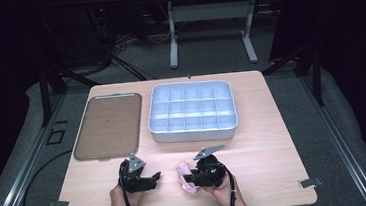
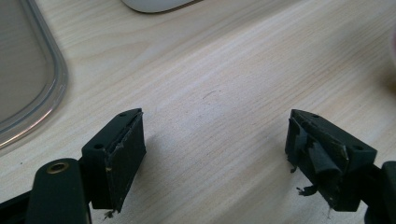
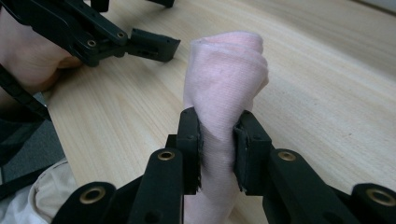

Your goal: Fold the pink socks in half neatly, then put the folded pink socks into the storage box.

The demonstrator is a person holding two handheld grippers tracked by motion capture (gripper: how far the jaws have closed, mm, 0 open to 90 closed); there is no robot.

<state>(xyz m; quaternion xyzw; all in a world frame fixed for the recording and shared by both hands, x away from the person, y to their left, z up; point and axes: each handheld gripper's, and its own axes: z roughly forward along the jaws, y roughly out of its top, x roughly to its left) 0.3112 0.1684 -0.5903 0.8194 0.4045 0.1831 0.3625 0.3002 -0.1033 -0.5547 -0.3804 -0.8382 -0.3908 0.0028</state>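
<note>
The right gripper [image 3: 217, 140] is pinching a rolled pink cloth [image 3: 226, 79], jaws narrowed on its middle, holding it at the near edge of the wooden table [image 1: 277, 175]. The left gripper [image 2: 215, 158] is hovering just beside it with jaws spread wide and nothing between them. The step in hand looks like carrying the cloth off for stowing (the white compartment tray [image 1: 193, 132] and the brown flat tray [image 1: 107, 124] are lying farther up). Next, the cloth probably needs lifting forward over a cell before release.

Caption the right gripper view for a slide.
Right tool clamped on a rolled pink cloth above the wooden table, left tool nearby.
</note>
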